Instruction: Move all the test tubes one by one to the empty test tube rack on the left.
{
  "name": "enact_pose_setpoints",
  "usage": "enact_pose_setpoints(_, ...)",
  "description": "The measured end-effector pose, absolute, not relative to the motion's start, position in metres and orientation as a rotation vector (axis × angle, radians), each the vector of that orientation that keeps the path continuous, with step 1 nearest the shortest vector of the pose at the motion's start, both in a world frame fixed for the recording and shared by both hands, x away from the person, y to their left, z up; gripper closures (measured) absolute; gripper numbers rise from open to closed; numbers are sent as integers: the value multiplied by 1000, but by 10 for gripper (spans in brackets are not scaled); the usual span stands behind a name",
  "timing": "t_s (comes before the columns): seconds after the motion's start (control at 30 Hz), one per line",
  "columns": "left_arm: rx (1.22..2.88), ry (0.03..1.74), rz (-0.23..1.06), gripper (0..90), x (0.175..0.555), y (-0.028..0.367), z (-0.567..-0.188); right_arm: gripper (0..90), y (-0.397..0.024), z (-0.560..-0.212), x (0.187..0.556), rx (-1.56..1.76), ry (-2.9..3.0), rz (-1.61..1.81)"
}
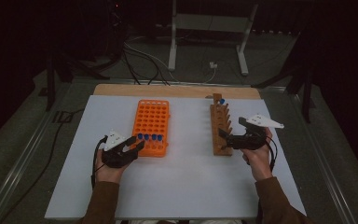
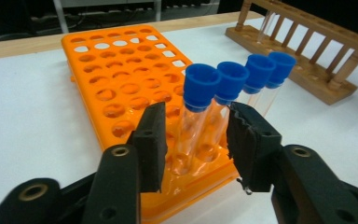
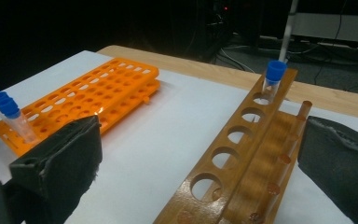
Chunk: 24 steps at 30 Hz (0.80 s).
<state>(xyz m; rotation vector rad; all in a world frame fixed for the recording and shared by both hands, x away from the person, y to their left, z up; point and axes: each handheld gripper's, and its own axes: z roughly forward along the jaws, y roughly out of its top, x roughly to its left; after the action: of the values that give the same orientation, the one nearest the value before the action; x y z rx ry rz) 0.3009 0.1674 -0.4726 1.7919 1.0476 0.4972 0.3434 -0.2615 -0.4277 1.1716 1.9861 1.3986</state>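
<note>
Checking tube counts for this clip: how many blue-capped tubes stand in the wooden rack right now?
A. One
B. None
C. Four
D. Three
A: a single blue-capped tube stands in the far end hole of the wooden rack, whose other holes are empty; the other four capped tubes stand in the orange rack.

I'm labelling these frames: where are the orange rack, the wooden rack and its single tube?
orange rack (image 1: pixel 152 116): high view, empty top holes.
wooden rack (image 3: pixel 242 154): right gripper view, top board.
single tube (image 3: pixel 275 71): right gripper view, blue cap.
</note>
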Motion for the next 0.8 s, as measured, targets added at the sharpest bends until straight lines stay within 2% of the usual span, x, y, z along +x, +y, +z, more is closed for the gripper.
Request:
enact_pose_setpoints(0.2, 1767, 1012, 476, 527, 296, 169, -469, 0, -262, -427, 349, 1178, 1988, 1386)
enact_pose_setpoints(0.4, 1725, 1044, 483, 325, 294, 172, -468, 0, -261, -426, 361, 1204, 1993, 1383)
enact_pose_setpoints(0.5, 1711, 1089, 485, 158, 296, 174, -470, 0, -261, -426, 369, 1226, 1992, 1384)
enact_pose_setpoints(0.7, 1695, 1119, 493, 28, 297, 177, -471, 5, -261, -424, 380, 1244, 1993, 1390)
enact_pose_setpoints(0.8, 1682, 1118, 499, 10, 296, 176, -471, 5, -259, -422, 387, 1247, 1992, 1373)
